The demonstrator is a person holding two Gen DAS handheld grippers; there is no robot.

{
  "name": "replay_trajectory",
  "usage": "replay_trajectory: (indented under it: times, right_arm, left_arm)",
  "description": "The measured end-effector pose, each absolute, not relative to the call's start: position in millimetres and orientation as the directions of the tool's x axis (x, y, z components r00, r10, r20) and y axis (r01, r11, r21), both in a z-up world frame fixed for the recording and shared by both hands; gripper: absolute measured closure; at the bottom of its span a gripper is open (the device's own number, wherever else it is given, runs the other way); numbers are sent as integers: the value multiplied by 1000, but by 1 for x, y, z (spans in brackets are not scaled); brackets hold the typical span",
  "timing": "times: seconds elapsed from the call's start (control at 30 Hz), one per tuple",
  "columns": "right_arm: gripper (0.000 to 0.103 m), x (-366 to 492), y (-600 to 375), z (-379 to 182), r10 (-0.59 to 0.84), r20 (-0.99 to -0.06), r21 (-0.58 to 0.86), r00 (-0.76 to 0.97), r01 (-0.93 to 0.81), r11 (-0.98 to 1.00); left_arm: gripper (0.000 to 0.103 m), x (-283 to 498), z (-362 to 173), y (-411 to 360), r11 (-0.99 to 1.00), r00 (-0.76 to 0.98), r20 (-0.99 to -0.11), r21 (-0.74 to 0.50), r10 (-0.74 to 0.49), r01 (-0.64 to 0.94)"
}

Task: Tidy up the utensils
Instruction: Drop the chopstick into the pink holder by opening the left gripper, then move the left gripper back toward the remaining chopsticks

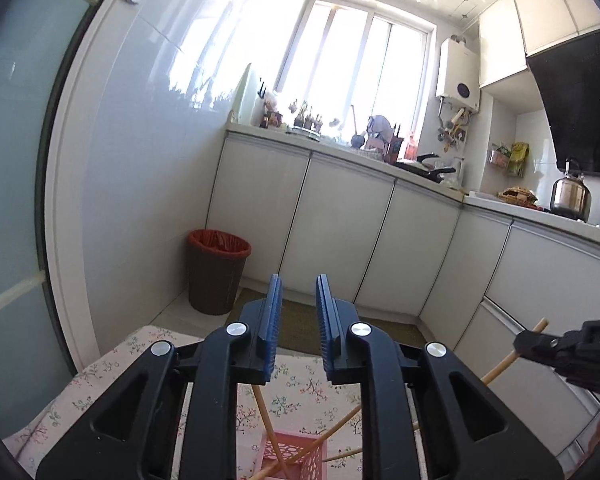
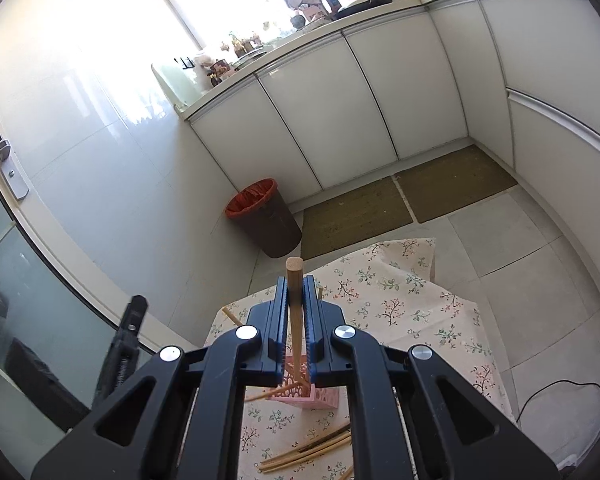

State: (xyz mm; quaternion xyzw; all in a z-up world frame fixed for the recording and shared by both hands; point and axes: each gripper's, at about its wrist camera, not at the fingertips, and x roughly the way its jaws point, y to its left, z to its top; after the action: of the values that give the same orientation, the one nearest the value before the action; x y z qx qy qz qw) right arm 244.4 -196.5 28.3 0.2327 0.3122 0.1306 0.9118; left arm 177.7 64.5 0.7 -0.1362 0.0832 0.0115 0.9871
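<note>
My right gripper (image 2: pixel 295 284) is shut on a wooden chopstick (image 2: pixel 294 280), held upright over a pink perforated holder (image 2: pixel 320 394) on the floral tablecloth (image 2: pixel 420 312). Several loose chopsticks (image 2: pixel 312 446) lie on the cloth nearer me. My left gripper (image 1: pixel 298 296) is open and empty, raised above the same pink holder (image 1: pixel 296 450), which has several chopsticks (image 1: pixel 266 420) leaning in it. The right gripper also shows in the left wrist view (image 1: pixel 540 344), holding the chopstick (image 1: pixel 512 356).
A brown waste bin (image 2: pixel 266 216) with a red liner stands on the floor by the wall, also in the left wrist view (image 1: pixel 216 270). White cabinets (image 2: pixel 360 96) and floor mats (image 2: pixel 404 204) lie beyond. A glass door (image 2: pixel 20 280) is at the left.
</note>
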Motion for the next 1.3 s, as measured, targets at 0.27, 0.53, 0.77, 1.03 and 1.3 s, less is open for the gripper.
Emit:
replay_trajectory:
  times: [0.27, 0.53, 0.77, 1.03, 1.3]
  right_arm:
    - [92, 261, -159, 7, 388, -525, 457, 758, -133, 879]
    - [91, 254, -150, -12, 364, -584, 409, 725, -124, 904]
    - [81, 217, -156, 12, 297, -562, 334, 772, -116, 935]
    - [61, 176, -156, 20, 243, -553, 288, 797, -91, 953]
    - [42, 136, -155, 22, 159, -535, 229, 830, -39, 973]
  left_arm:
    - [78, 156, 17, 79, 968, 987, -159, -248, 6, -46]
    - [75, 162, 0, 94, 962, 957, -289, -261, 4, -83]
    - [69, 147, 1, 84, 967, 939, -344, -246, -21, -69]
    - [50, 118, 4, 73, 975, 928, -371, -213, -18, -67]
    - [36, 87, 11, 65, 979, 927, -373, -196, -29, -48]
